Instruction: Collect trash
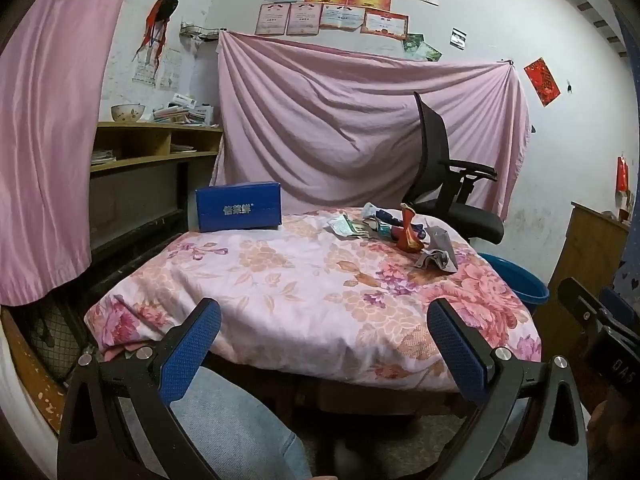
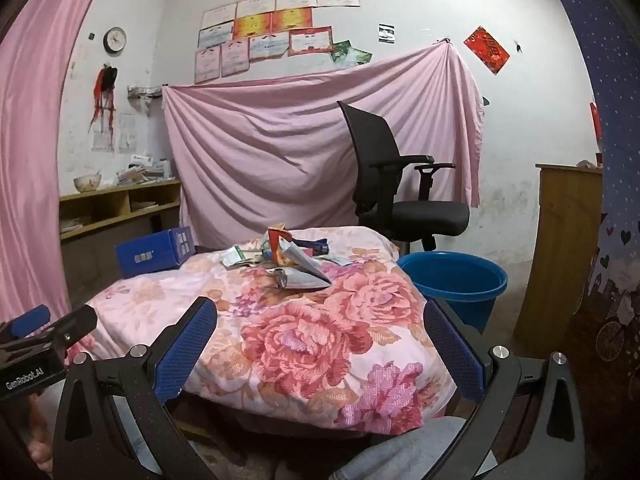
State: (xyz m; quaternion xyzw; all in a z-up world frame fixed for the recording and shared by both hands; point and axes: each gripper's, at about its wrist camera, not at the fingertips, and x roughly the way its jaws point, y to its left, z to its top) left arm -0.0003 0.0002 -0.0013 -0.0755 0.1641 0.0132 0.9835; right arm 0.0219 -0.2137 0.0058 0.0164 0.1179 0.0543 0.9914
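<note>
Both tools are spread wide and holding nothing, the left tool and right tool hanging back at the near edge of the desk with the flowery cloth on it. The trash, crumpled wrappers and paper, sits piled toward the far right side. The blue bucket is on the floor just beside that corner, so I'd guess it's the bin.
</note>
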